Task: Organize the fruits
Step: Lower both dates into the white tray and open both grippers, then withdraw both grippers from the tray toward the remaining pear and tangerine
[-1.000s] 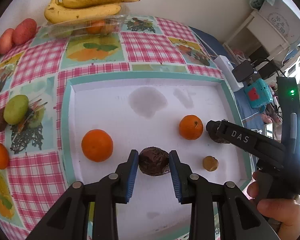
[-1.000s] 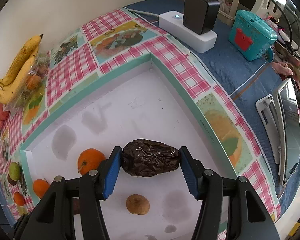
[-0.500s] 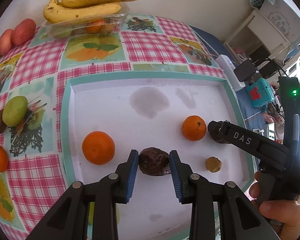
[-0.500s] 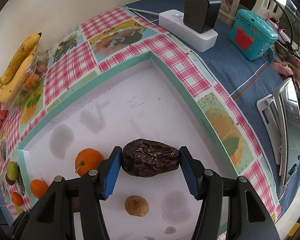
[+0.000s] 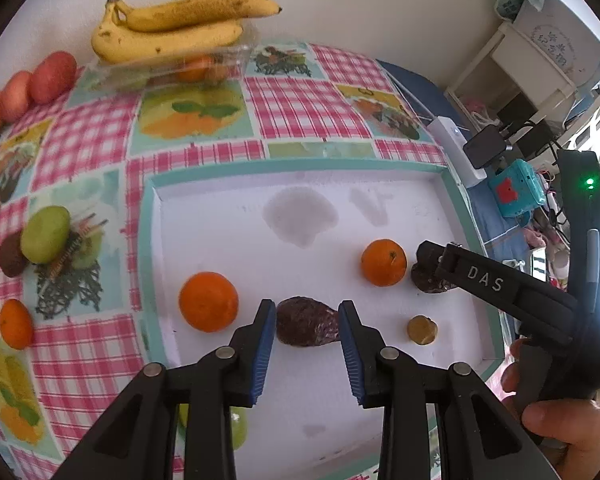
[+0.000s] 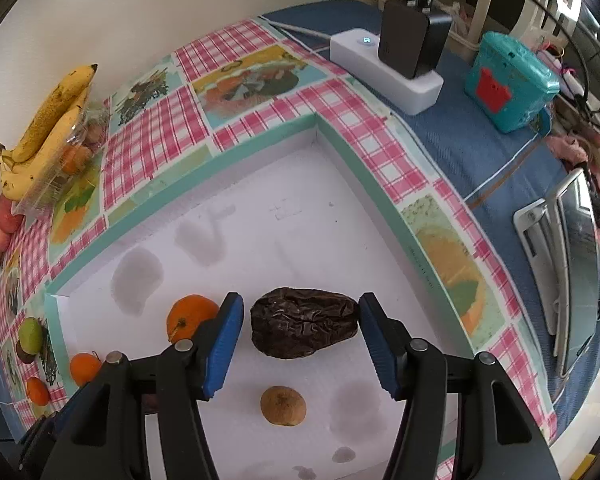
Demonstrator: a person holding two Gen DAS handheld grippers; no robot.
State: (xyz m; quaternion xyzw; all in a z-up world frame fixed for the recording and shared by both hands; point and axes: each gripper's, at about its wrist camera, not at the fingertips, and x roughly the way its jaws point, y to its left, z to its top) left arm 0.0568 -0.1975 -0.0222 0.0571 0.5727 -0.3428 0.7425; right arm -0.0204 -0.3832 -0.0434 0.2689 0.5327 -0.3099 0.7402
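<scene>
A white foam tray with a teal rim (image 5: 300, 166) (image 6: 260, 136) lies on the checked cloth. My left gripper (image 5: 307, 316) is shut on a dark wrinkled fruit (image 5: 306, 328) low over the tray floor; both blue pads touch it. My right gripper (image 6: 301, 320) (image 5: 430, 260) straddles a larger dark wrinkled fruit (image 6: 304, 328) (image 5: 430, 284) that lies on the tray. A sliver of white shows beside its left pad, so the jaws stand open. Two oranges (image 5: 209, 302) (image 5: 383, 263) and a small brown fruit (image 5: 422, 330) (image 6: 283, 406) also lie in the tray.
Bananas (image 5: 180, 28) rest on a clear plastic box (image 5: 172, 72) by the wall, red fruits (image 5: 40, 80) to their left. A green fruit (image 5: 46, 234) and a mandarin (image 5: 16, 324) lie left of the tray. A power strip (image 6: 388, 68) and teal box (image 6: 508, 84) stand right.
A narrow gap has appeared between the right gripper's left pad and its dark fruit. The left gripper keeps its hold and has barely shifted.
</scene>
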